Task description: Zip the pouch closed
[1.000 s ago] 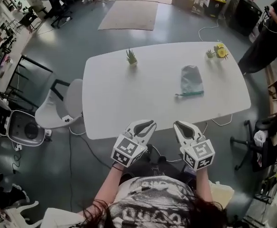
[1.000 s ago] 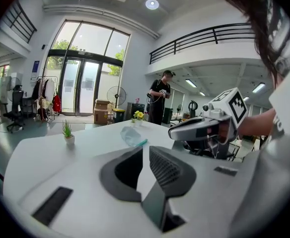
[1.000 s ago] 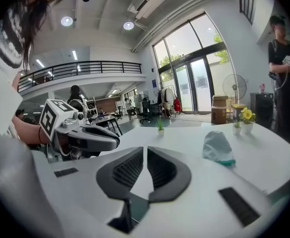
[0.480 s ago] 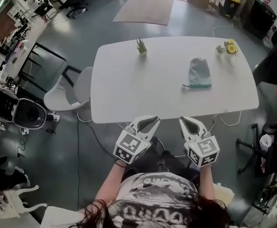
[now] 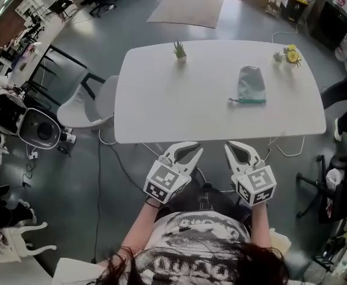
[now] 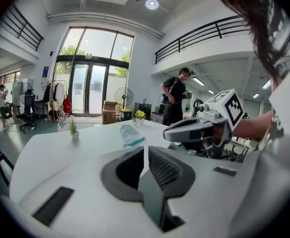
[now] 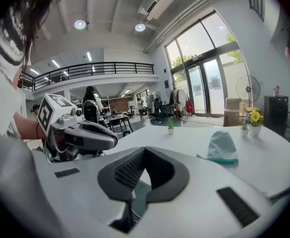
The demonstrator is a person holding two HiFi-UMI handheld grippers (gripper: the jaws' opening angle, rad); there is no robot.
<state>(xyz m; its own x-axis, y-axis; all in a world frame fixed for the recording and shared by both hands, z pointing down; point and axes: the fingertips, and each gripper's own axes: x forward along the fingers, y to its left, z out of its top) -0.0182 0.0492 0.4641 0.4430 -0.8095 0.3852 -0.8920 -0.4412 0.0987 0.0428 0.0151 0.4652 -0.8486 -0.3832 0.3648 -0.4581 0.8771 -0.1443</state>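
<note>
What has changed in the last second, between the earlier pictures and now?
Both the left tongs and the right tongs have just closed, with nothing between them, and have drawn back from over the near edge of the table. The pouch lies untouched on the table, its place unchanged.

Too far to tell
Your pouch (image 5: 251,85) toward the table's (image 5: 161,100) right end looks tiny; open or zipped, you can't tell.
</note>
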